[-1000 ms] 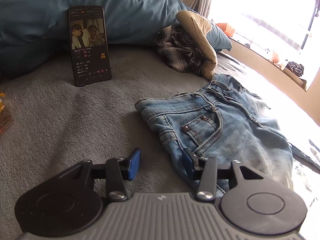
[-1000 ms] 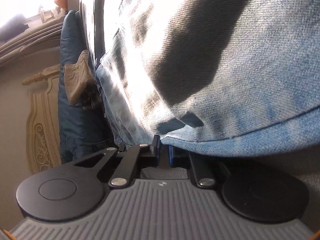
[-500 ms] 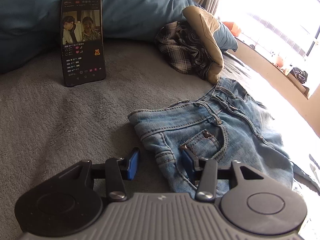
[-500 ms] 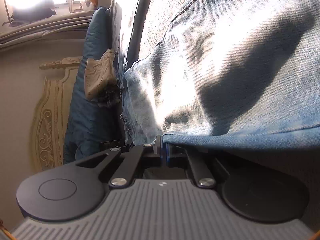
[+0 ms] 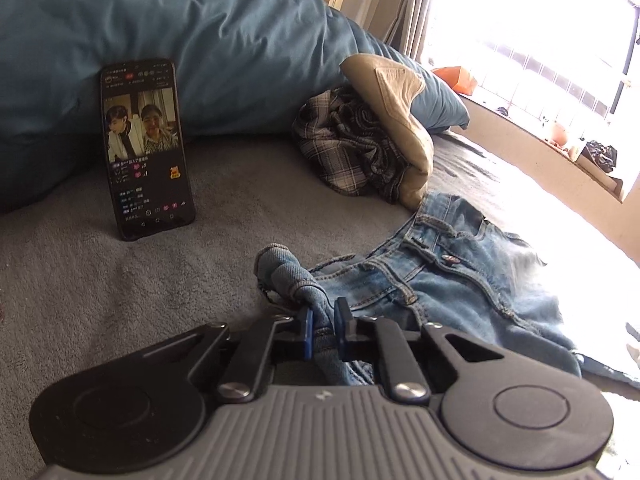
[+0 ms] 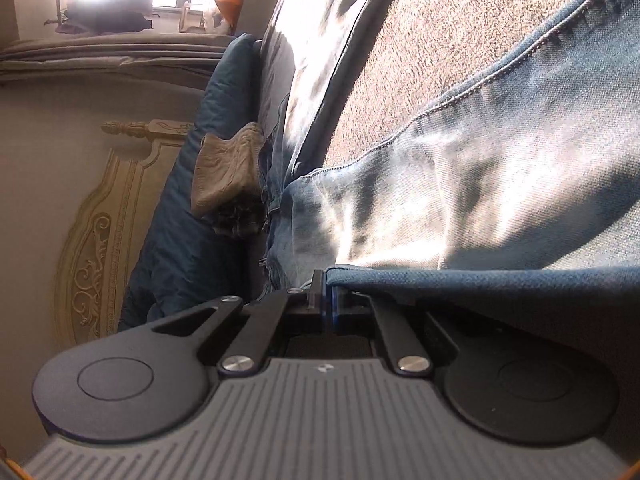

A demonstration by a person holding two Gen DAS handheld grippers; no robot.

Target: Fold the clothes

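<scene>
The faded blue denim jeans (image 5: 460,292) lie spread on the grey fleece-covered bed (image 5: 120,300), waistband toward the pillow end and the window-side edge, just beside a crumpled checked shirt (image 5: 344,156) and a beige garment (image 5: 396,120). The left claw (image 5: 321,330) is closing on a bunched corner of the waistband, and the blue pads already pinch the fabric, which stands up in a small peak above them. The right claw (image 6: 327,300) is clamped tight on a hemmed edge of the same jeans (image 6: 500,168), with the cloth draping away from it. Denim like this looks fairly heavy and soft but with stiff seams, so it should hang and sag rather than hold a shape; the thick waistband and hems are probably the surest places to grip, as thin single layers may slip. A black smartphone (image 5: 146,148) leans on the big teal pillow (image 5: 200,40) near the head of the bed; its screen shows a video with small writing too fine to read. No brand label on the jeans can be made out.
</scene>
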